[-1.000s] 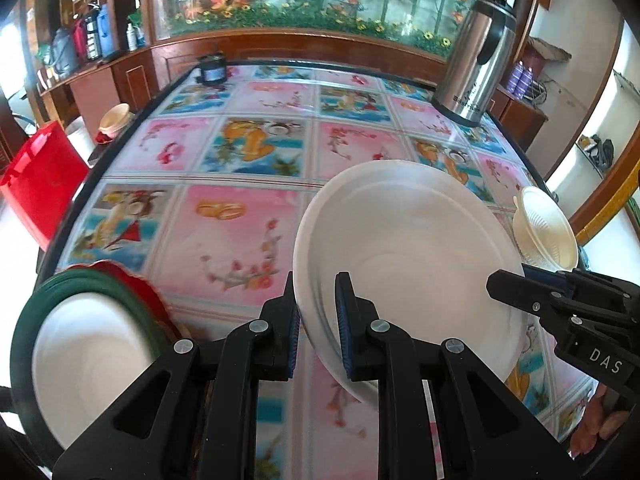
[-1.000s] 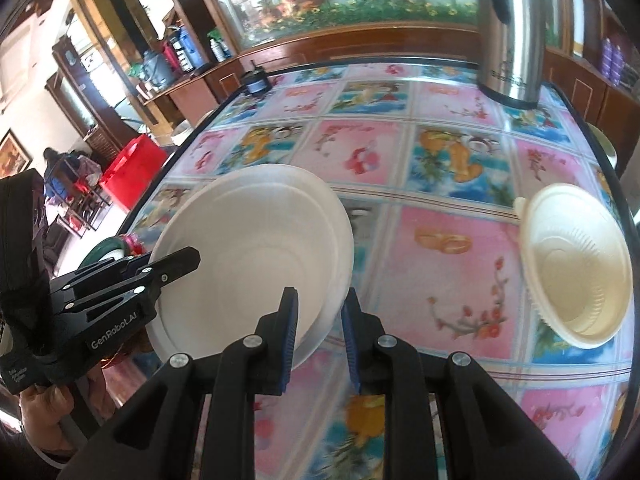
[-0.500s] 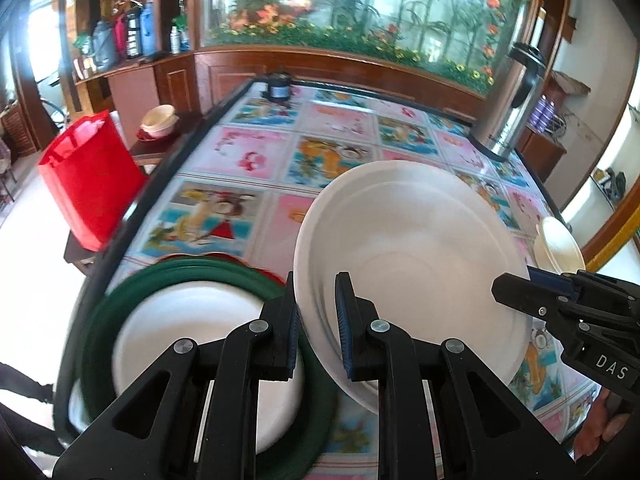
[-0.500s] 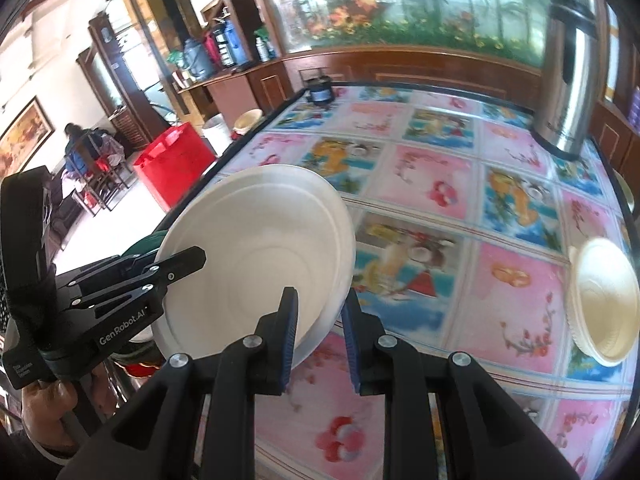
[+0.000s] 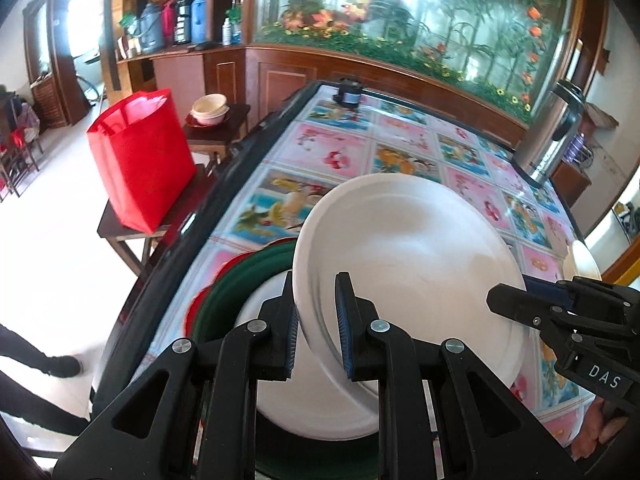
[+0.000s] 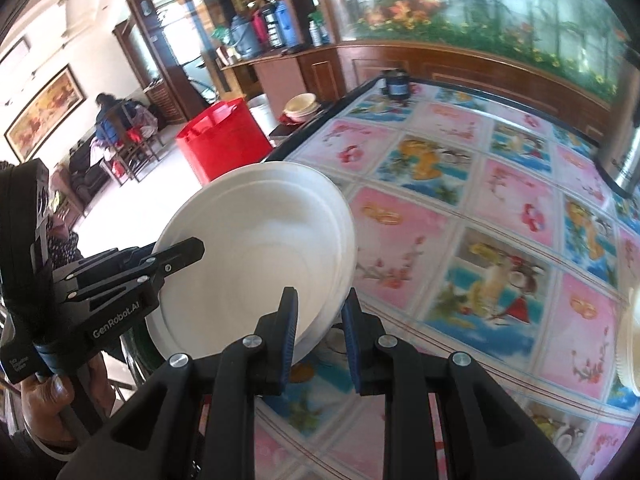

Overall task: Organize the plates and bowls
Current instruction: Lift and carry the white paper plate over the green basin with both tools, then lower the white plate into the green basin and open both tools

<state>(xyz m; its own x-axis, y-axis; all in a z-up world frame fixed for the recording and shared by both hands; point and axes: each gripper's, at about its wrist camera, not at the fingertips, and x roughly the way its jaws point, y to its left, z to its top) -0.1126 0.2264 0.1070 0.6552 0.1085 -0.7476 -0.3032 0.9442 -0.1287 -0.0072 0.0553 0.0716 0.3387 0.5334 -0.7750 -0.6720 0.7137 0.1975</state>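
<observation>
Left gripper (image 5: 316,320) and right gripper (image 6: 320,332) each clamp white plate (image 5: 404,264) rim. Stack (image 5: 248,280) sits below left gripper: keep plate level, lower centred, release together.

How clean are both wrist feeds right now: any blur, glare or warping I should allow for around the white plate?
Left wrist view: white plate and left claw sharp; green plate beneath smeared; aquarium glass glares. Right wrist view: tablecloth soft with motion blur, right claw crisp. Both: fisheye bends the table's edges.
</observation>
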